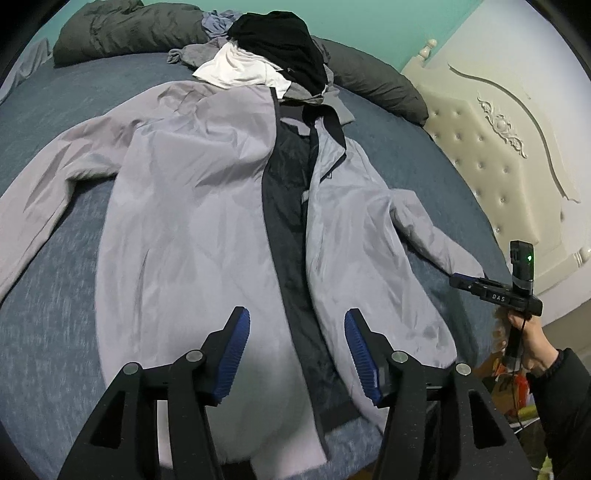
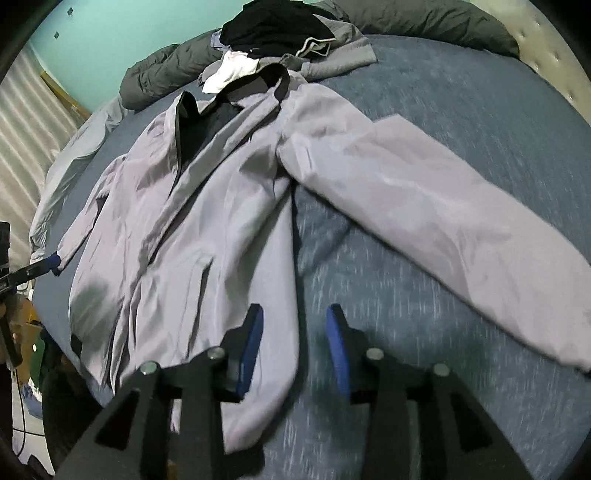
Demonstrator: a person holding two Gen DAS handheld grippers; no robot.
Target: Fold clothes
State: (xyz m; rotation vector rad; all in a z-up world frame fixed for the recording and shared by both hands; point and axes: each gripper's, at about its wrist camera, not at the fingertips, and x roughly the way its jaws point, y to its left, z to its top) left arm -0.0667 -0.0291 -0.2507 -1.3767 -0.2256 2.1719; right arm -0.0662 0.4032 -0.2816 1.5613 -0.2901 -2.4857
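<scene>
In your left wrist view, the light grey jacket point(image 1: 192, 206) is lying face up across the blue bed point(image 1: 44, 110), its front parted so the dark lining is showing down the middle, both sleeves spreading out to the sides. Your left gripper point(image 1: 297, 350) is hovering over the lower hem with its jaws standing about half open, the blue pads on either side of the opening and nothing caught between them. Beyond the collar a heap of clothes point(image 1: 273, 48) in black, white and grey is sitting against the dark grey pillows point(image 1: 122, 29). At the right edge your right hand point(image 1: 524, 343) is holding the other tool just beside the tip of the jacket's sleeve; whether it is touching the cuff I cannot tell. In your right wrist view, the jacket point(image 2: 192, 206) is lying to the left and one sleeve is stretching out across the bed point(image 2: 461, 110) to the right. Your right gripper point(image 2: 295, 347) is hanging over the jacket's side edge, its jaws partly open, gripping nothing, the left pad over fabric and the right over bare bedding. The same clothes heap point(image 2: 277, 29) is lying at the far end
</scene>
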